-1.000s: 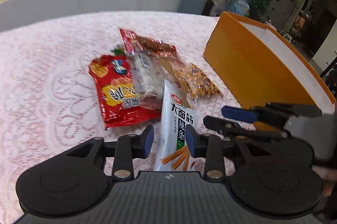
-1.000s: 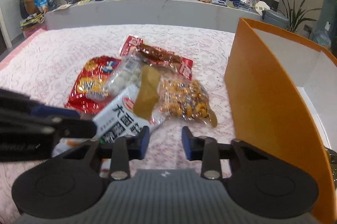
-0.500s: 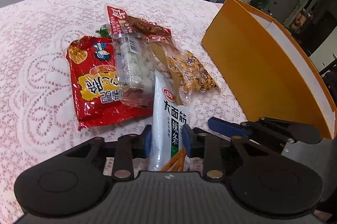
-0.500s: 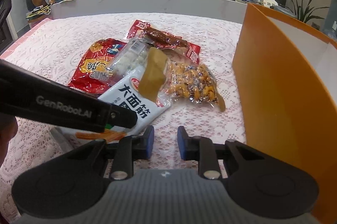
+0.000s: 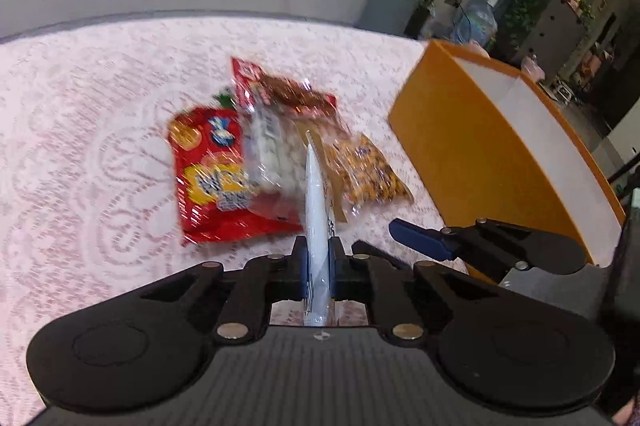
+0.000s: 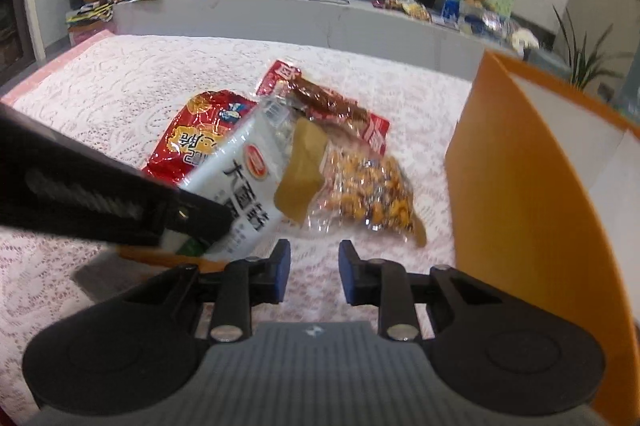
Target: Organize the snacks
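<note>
My left gripper (image 5: 318, 258) is shut on a white snack packet (image 5: 316, 201) and holds it edge-on, lifted off the lace tablecloth. In the right wrist view the same white packet (image 6: 248, 181) hangs from the left gripper's black arm (image 6: 100, 193). My right gripper (image 6: 314, 268) is open and empty, low over the cloth; it also shows in the left wrist view (image 5: 420, 238). On the table lie a red chip bag (image 5: 212, 181), a clear bag of white sweets (image 5: 272, 153), a red meat-snack packet (image 5: 284, 93) and a bag of orange nuts (image 5: 368, 173).
An orange box with a white inside (image 5: 492, 153) stands open on the right of the table, also in the right wrist view (image 6: 532, 193). A grey counter (image 6: 280, 13) with clutter runs behind the table. The pink lace tablecloth (image 5: 80, 145) covers the table.
My left gripper closed on the white packet and lifted it off the table, turning it edge-on. The right gripper stayed open beside it.
</note>
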`<move>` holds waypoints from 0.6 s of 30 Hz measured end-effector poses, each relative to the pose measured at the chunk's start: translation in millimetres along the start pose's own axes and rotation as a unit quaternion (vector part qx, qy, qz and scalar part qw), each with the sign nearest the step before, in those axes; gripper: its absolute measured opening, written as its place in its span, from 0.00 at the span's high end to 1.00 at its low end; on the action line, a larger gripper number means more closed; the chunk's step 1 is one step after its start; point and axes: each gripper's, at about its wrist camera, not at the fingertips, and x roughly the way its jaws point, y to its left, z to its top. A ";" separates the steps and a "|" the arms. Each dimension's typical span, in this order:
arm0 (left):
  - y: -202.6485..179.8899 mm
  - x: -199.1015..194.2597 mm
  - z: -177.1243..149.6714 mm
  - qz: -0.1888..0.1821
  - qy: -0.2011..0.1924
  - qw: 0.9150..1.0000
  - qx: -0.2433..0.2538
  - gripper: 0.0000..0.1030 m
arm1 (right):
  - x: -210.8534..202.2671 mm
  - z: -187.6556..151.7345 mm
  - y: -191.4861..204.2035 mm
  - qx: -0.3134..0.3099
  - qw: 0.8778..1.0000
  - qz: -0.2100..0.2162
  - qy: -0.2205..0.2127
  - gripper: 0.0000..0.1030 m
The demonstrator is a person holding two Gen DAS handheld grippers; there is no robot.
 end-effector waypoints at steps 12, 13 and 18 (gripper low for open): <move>20.6 -28.4 10.6 0.047 -0.046 0.998 -0.011 0.91 | 22.8 14.9 27.3 -0.092 0.995 -0.037 -0.023 0.58; 20.6 -27.8 10.0 0.047 -0.045 0.998 -0.010 0.91 | 25.1 15.5 29.2 -0.099 0.994 -0.043 -0.026 0.59; 23.6 -26.9 5.5 0.040 -0.041 0.998 -0.020 0.91 | 31.0 16.6 36.8 -0.122 0.991 -0.050 -0.028 0.86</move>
